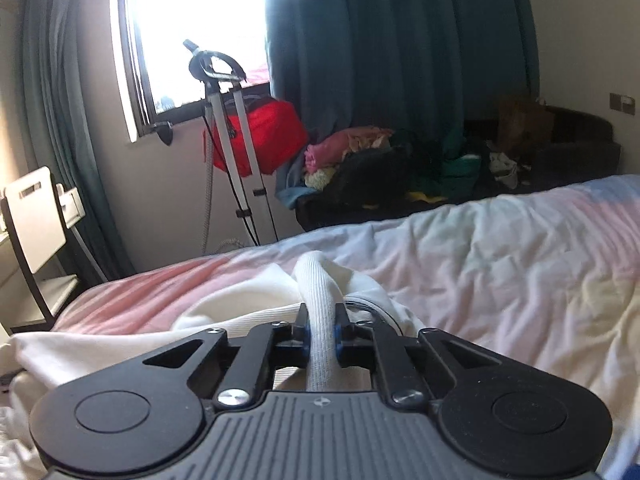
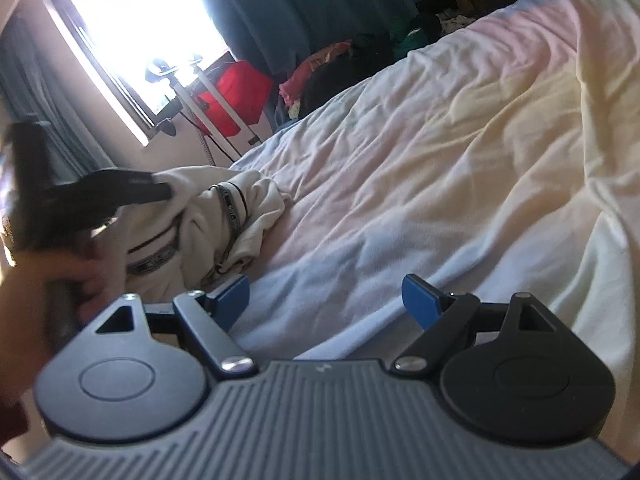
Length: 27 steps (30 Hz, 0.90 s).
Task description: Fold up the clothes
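A ribbed cuff of the cream knit garment [image 1: 320, 300] is pinched by the left gripper [image 1: 321, 330]; the right gripper [image 2: 326, 300] is held spread over the pale wrinkled bedsheet [image 2: 440, 160].

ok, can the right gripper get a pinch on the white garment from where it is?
Probably yes. The right gripper is open and empty over bare bedsheet, and the white garment lies crumpled just to its left with nothing between. The left gripper already pinches its ribbed edge.

Ribbed white knit garment [image 1: 320, 320] between the left gripper [image 1: 320, 330] matt black fingers; ahead, wrinkled cloth bedsheet [image 1: 500, 260].
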Each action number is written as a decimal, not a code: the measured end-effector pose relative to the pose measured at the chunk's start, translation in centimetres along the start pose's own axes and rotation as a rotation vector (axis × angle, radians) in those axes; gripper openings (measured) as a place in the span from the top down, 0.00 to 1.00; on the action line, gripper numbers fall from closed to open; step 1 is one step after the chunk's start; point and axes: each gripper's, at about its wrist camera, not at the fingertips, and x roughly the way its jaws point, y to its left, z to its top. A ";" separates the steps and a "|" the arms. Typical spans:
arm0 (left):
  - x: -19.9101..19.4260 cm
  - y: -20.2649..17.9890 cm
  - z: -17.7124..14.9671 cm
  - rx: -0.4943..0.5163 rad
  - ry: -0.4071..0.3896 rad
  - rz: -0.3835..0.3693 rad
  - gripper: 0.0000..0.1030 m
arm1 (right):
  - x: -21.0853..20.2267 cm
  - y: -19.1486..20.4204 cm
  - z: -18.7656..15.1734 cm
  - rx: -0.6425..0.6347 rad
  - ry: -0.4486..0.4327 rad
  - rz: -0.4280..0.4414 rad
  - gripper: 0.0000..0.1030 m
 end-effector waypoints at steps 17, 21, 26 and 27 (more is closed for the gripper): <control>-24.4 9.2 -10.0 -0.242 -0.104 -0.050 0.94 | -4.4 1.1 -0.6 0.209 -0.023 0.411 0.16; -26.0 10.5 -11.4 -0.322 -0.097 -0.059 0.94 | -4.7 1.2 -1.6 0.324 0.045 0.577 0.16; -26.7 13.1 -12.1 -0.405 -0.111 -0.042 0.94 | -3.1 1.2 -2.9 0.463 0.121 0.648 0.15; -26.7 13.6 -12.3 -0.432 -0.109 -0.046 0.94 | -2.3 1.1 -2.9 0.501 0.138 0.661 0.15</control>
